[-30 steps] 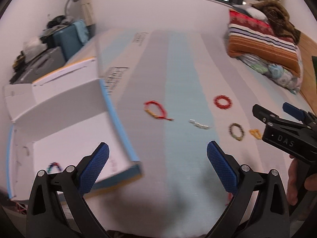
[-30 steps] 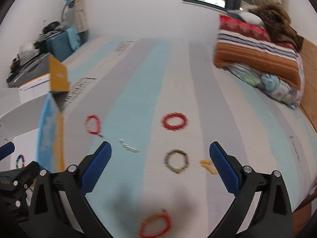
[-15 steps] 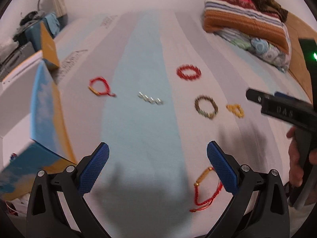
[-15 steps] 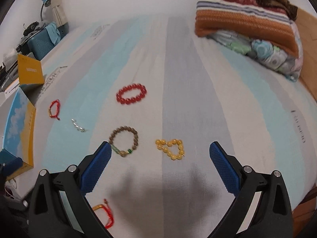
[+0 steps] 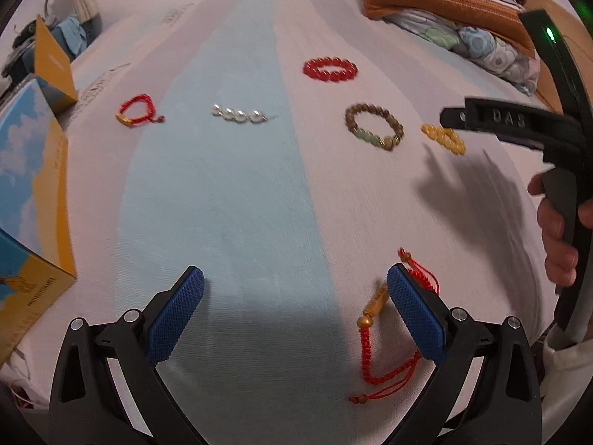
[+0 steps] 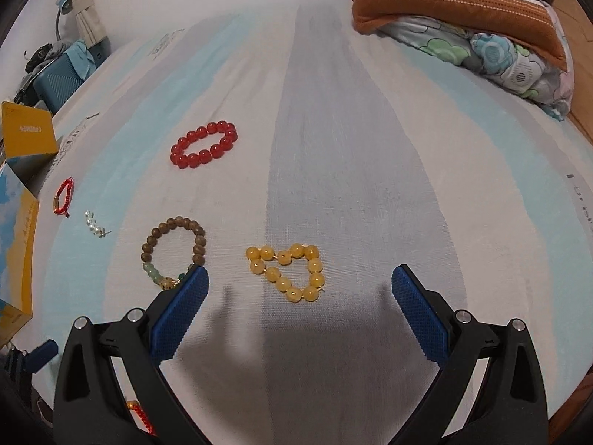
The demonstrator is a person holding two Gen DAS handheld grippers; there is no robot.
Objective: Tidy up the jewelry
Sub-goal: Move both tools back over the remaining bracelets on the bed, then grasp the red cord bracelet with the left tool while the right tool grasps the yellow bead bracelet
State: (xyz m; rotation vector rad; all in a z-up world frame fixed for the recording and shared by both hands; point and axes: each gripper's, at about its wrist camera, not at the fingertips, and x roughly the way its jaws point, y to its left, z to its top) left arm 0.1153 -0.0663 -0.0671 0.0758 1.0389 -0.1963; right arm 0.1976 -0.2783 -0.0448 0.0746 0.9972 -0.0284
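Both grippers hang over a striped bed sheet (image 6: 333,148) strewn with jewelry. The left gripper (image 5: 294,296) has its jaws spread wide with nothing between them; a red cord bracelet (image 5: 374,348) with a gold bead lies just beside and partly behind its right pad (image 5: 415,315). Farther off on the sheet sit a small red cord bracelet (image 5: 139,111), a pearl clip (image 5: 239,114), a red bead bracelet (image 5: 330,69) and a brown bead bracelet (image 5: 372,126), all apart from one another. The right gripper (image 6: 298,296) is also spread wide and holds nothing. A yellow bead bracelet (image 6: 289,270) lies on the sheet ahead of it, between the lines of its two fingers, while the brown bead bracelet's green end sits right at the tip of its left pad (image 6: 181,307). A blue-and-yellow box (image 5: 26,200) stands at the left edge of the bed, and folded blankets (image 6: 463,11) are piled at the far right
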